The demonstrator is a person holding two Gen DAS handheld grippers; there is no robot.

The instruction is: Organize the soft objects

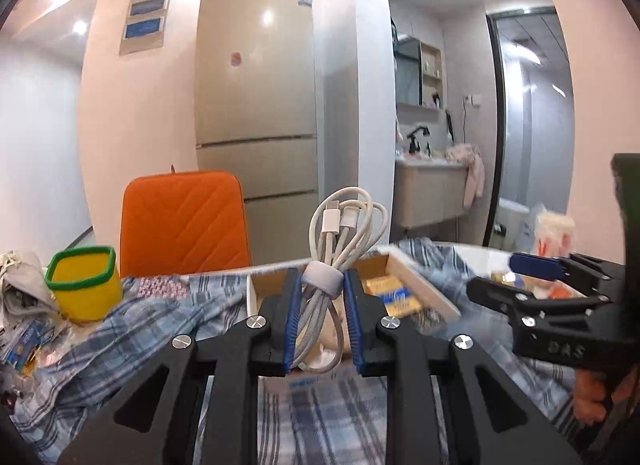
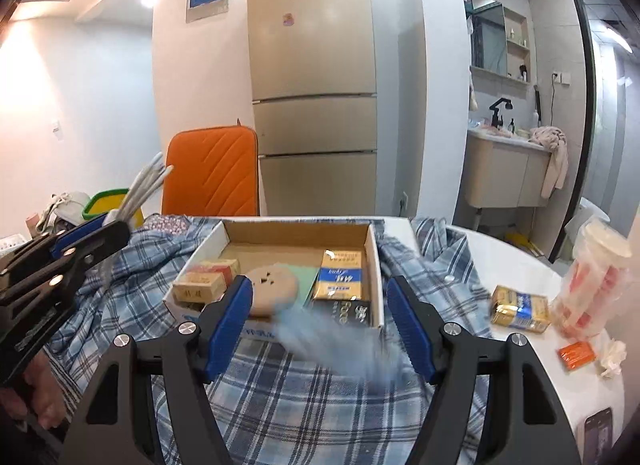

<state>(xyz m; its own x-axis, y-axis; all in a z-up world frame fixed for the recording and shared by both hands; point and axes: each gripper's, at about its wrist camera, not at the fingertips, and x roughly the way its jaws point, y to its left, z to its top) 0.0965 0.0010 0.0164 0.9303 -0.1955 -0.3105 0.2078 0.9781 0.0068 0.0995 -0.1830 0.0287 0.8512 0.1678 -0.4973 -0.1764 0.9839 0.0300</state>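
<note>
A coiled white cable bound by a grey strap stands upright between the blue pads of my left gripper, which is shut on it just above a blue plaid shirt. In the right wrist view that left gripper sits at the left with the cable sticking up from it. My right gripper is open above the plaid shirt, in front of an open cardboard box. A blurred fold of blue cloth lies low between its jaws, apart from the pads.
The box holds several small packets and a round beige disc. A yellow cup with a green rim stands left, an orange chair back behind it. On the white table lie a gold packet, a wrapped cup and a phone.
</note>
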